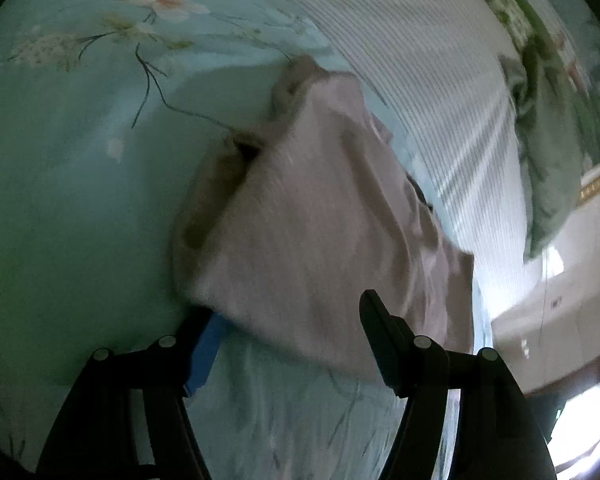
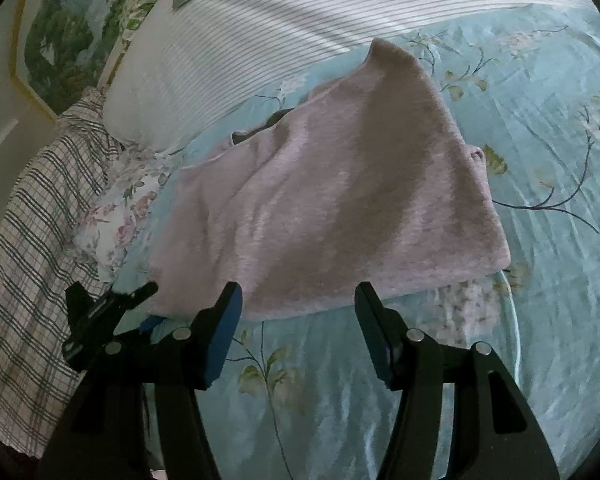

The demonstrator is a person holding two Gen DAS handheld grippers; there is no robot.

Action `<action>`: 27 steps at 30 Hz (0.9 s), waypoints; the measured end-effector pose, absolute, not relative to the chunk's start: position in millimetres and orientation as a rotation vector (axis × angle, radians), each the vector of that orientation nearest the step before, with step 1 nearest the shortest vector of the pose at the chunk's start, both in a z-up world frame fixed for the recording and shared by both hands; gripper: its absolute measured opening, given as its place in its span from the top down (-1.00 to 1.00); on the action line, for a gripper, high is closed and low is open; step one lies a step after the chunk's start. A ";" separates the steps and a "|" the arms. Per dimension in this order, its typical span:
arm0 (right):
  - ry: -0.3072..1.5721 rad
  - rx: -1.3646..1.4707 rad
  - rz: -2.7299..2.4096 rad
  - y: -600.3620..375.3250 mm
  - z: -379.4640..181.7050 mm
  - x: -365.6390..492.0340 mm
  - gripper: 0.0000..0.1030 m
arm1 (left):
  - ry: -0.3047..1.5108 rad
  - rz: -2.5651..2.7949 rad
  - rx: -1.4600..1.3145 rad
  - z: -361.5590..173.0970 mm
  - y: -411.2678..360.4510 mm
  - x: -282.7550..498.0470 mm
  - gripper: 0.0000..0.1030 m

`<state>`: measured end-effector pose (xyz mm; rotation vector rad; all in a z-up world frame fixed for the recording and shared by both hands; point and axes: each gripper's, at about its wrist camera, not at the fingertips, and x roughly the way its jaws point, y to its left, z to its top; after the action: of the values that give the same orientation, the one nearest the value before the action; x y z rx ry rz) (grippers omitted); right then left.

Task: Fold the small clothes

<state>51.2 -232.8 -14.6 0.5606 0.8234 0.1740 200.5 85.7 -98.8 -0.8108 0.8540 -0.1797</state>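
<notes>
Item: pink fleece garment (image 2: pixel 332 200), partly folded on the floral bedsheet (image 2: pixel 540 240), with a plaid cloth (image 2: pixel 32 220) to its left and a striped pillow (image 2: pixel 300 12) beyond it. Left gripper (image 1: pixel 292 320) stood wide, one finger apparently slid under the garment's near edge, though blur obscured this; right gripper (image 2: pixel 296 312) stood wide and empty just before that edge. Step judged mid-fold; next move calls for closing on the hem and carrying it over.
</notes>
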 end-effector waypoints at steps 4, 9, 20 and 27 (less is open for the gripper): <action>0.824 0.558 0.183 -230.6 -14.7 57.6 -0.17 | 0.822 -0.128 -0.818 -97.0 88.4 217.8 -0.19; 0.819 0.554 0.198 -234.9 -14.8 73.2 -0.17 | 0.832 -0.110 -0.751 -94.2 83.4 234.8 0.75; 0.814 0.587 0.252 -263.6 1.1 125.9 -0.17 | 0.707 -0.330 -0.364 -12.7 -23.7 230.8 0.84; 0.874 0.663 0.381 -262.9 -5.6 182.3 -0.46 | 0.735 -0.400 -0.150 -24.7 -102.2 229.8 0.84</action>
<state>182.3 -262.9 -5.6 0.6633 0.8737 0.3807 229.8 -102.2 -24.7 -0.1501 0.7347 -0.4003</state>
